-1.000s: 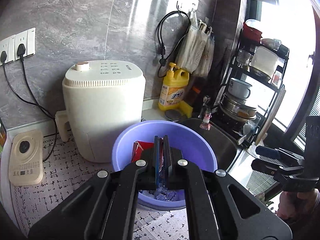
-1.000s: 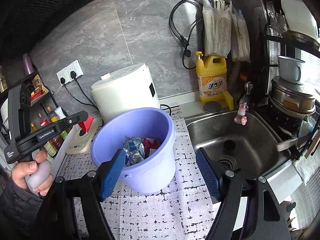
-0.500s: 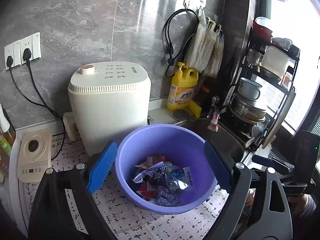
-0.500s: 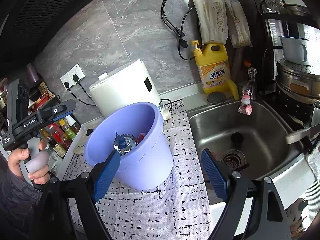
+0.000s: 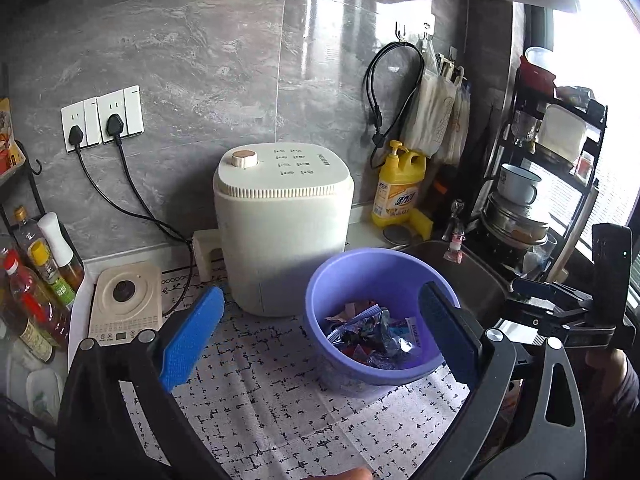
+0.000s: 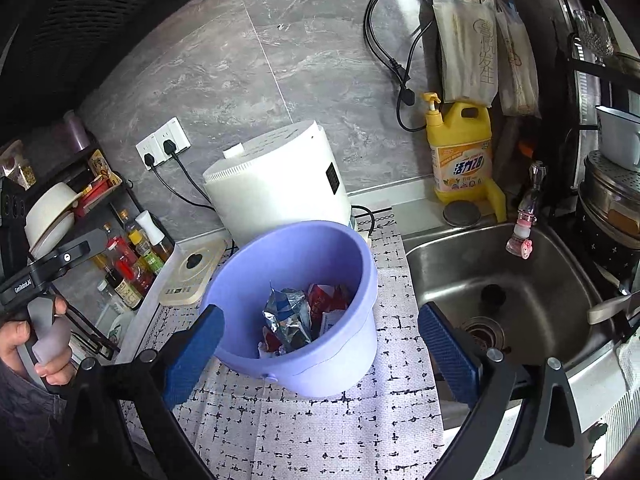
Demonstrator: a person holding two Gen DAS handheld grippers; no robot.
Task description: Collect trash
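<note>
A purple plastic bucket [image 5: 360,272] stands on the patterned counter mat [image 5: 256,400]; it also shows in the right wrist view [image 6: 340,364]. Crumpled snack wrappers [image 5: 372,336], silver, blue and red, lie in its bottom; they show in the right wrist view too [image 6: 296,316]. My left gripper [image 5: 320,336] is open and empty, held back above the mat to the left of the bucket. My right gripper [image 6: 320,352] is open and empty, in front of the bucket, its fingers either side of it but apart from it.
A white appliance [image 5: 280,232] stands behind the bucket. A steel sink [image 6: 500,280] lies to the right, with a yellow detergent bottle [image 6: 460,152] at the wall. A scale [image 5: 124,304] and oil bottles [image 5: 36,280] are at the left. A dish rack [image 5: 560,184] is far right.
My left gripper opened and let a wrapper fall into the bucket, then drew back up and to the left. My right gripper stayed open and shifted slightly.
</note>
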